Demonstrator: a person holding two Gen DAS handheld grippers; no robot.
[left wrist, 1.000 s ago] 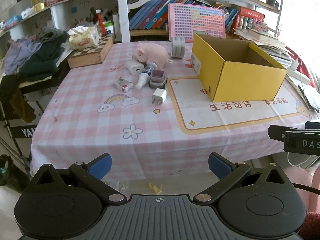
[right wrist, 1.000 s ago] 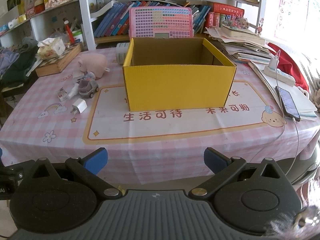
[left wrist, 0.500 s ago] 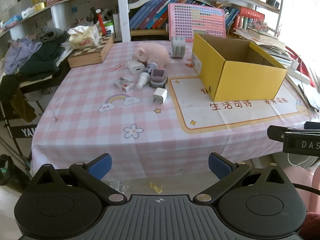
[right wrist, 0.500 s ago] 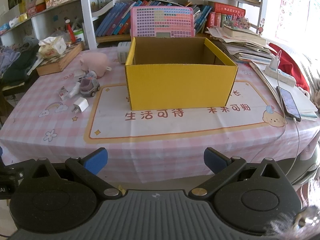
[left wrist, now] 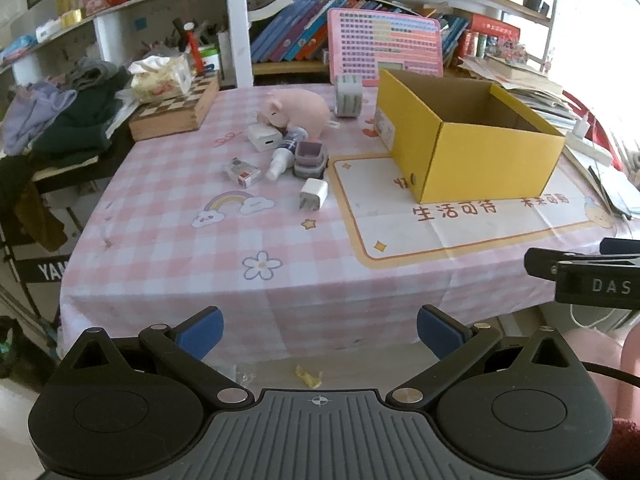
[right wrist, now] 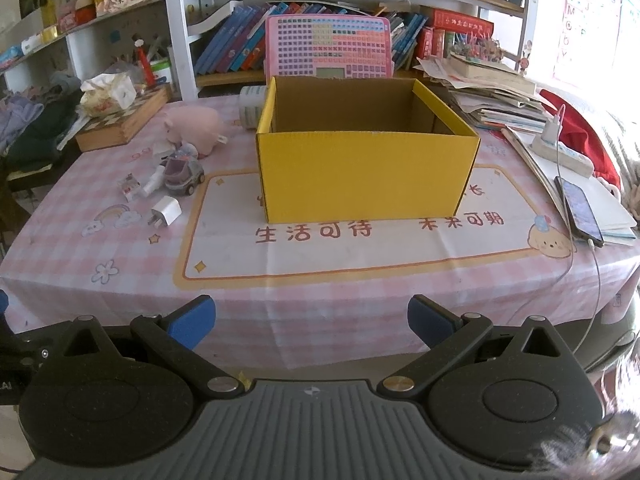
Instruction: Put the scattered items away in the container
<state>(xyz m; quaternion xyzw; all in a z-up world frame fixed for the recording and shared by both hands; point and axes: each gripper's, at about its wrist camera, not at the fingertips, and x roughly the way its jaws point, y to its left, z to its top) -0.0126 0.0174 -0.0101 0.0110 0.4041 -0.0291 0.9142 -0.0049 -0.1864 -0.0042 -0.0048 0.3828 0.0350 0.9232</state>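
Grippers both spread wide, holding nothing: left gripper (left wrist: 320, 330), right gripper (right wrist: 311, 318). Open yellow cardboard box (right wrist: 366, 164) sits mid-table; small white charger plug (left wrist: 313, 194), pink plush pig (left wrist: 298, 111) left of it.

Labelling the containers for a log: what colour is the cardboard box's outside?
Yellow outside; the box shows best in the right wrist view.

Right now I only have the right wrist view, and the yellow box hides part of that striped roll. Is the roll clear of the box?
Observer: Yes. In the left wrist view the striped roll stands upright, apart from the yellow box, beside the pink pig.
Operator: Anything on the box's left wall?
Observer: A white label, low near the back corner.
Operator: Is the left tool holding anything?
Observer: No, the left tool is open and empty.
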